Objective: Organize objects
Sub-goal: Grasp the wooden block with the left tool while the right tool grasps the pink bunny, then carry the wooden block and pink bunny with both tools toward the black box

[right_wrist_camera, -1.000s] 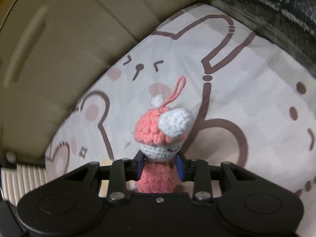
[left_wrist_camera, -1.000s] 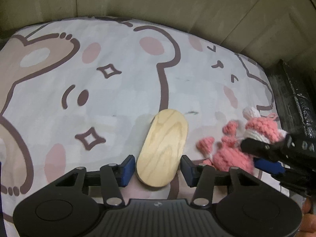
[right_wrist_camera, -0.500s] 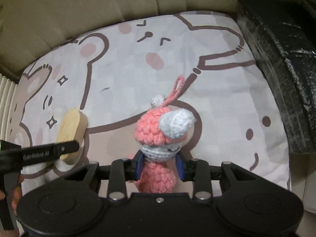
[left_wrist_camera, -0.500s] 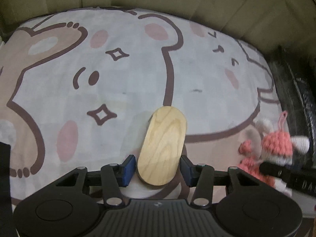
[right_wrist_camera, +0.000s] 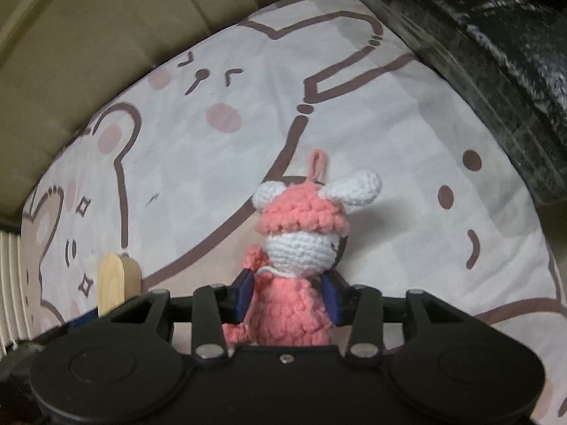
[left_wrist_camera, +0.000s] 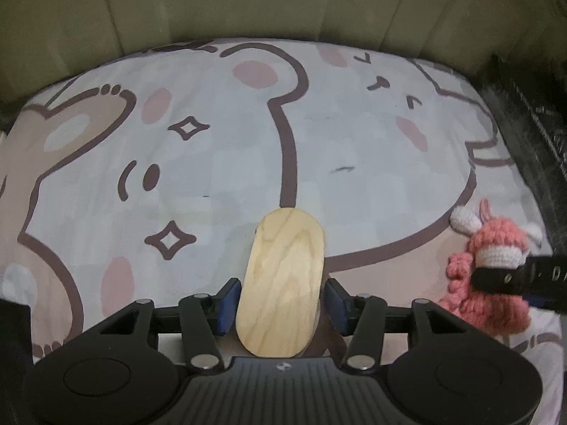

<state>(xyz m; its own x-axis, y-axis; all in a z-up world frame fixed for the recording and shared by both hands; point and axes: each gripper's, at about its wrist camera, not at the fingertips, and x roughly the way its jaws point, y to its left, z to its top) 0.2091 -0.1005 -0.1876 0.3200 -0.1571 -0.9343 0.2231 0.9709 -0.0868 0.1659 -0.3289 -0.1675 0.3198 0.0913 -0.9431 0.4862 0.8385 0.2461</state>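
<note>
My left gripper (left_wrist_camera: 281, 301) is shut on an oval wooden block (left_wrist_camera: 283, 279) and holds it just above the cartoon bear cloth (left_wrist_camera: 212, 163). My right gripper (right_wrist_camera: 288, 295) is shut on the body of a pink and white crocheted bunny doll (right_wrist_camera: 301, 248), which stands upright between the pads. The doll (left_wrist_camera: 490, 276) and a right finger (left_wrist_camera: 510, 278) show at the right edge of the left wrist view. The wooden block (right_wrist_camera: 115, 283) shows edge-on at the left of the right wrist view.
A black wrapped object (left_wrist_camera: 531, 134) lies along the right side of the cloth, also in the right wrist view (right_wrist_camera: 496, 56). Beige padded walls (left_wrist_camera: 283, 3) rise behind the cloth. A white ribbed surface (right_wrist_camera: 10, 290) sits at the far left.
The left gripper with the block has pulled back and risen, showing more cloth. The right gripper has swung round with the doll, which has turned between the pads.
</note>
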